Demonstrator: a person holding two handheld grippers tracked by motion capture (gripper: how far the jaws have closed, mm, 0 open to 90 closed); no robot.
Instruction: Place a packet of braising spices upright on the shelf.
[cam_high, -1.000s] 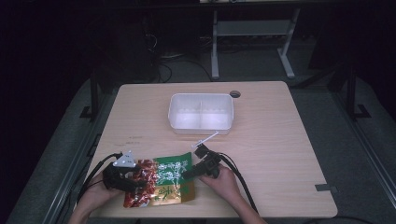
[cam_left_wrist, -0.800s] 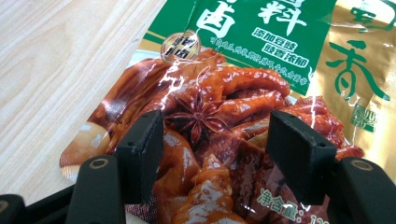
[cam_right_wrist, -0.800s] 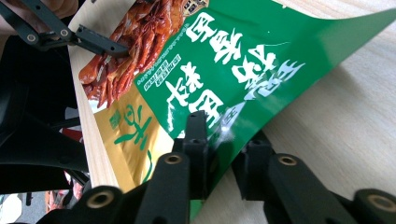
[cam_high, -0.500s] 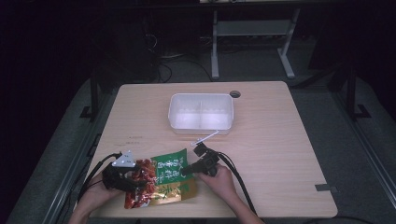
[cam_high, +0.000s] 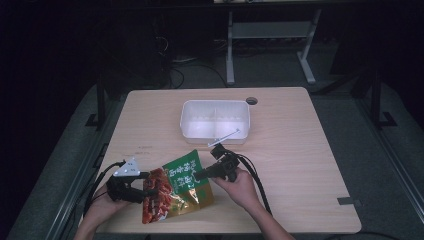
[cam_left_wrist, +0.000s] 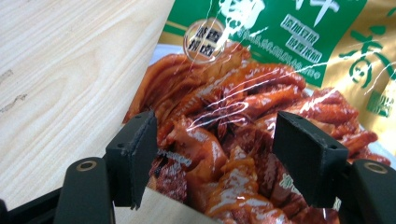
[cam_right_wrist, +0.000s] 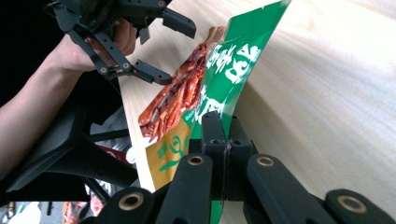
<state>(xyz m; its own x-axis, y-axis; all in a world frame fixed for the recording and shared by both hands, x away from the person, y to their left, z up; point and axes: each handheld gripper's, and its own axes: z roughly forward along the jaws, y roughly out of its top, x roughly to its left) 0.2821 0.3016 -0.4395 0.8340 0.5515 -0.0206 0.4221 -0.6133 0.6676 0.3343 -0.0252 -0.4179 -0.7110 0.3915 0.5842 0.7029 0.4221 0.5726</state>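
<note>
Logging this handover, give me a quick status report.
Right gripper shut on snack packet, edge lifted. Left gripper jaws just opening, packet between them, unpinched. White tub beyond; nothing in the way.

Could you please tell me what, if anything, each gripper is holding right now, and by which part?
The right gripper is shut on the snack packet, pinching its green edge. The left gripper holds nothing; its open fingers straddle the packet's red end.
</note>
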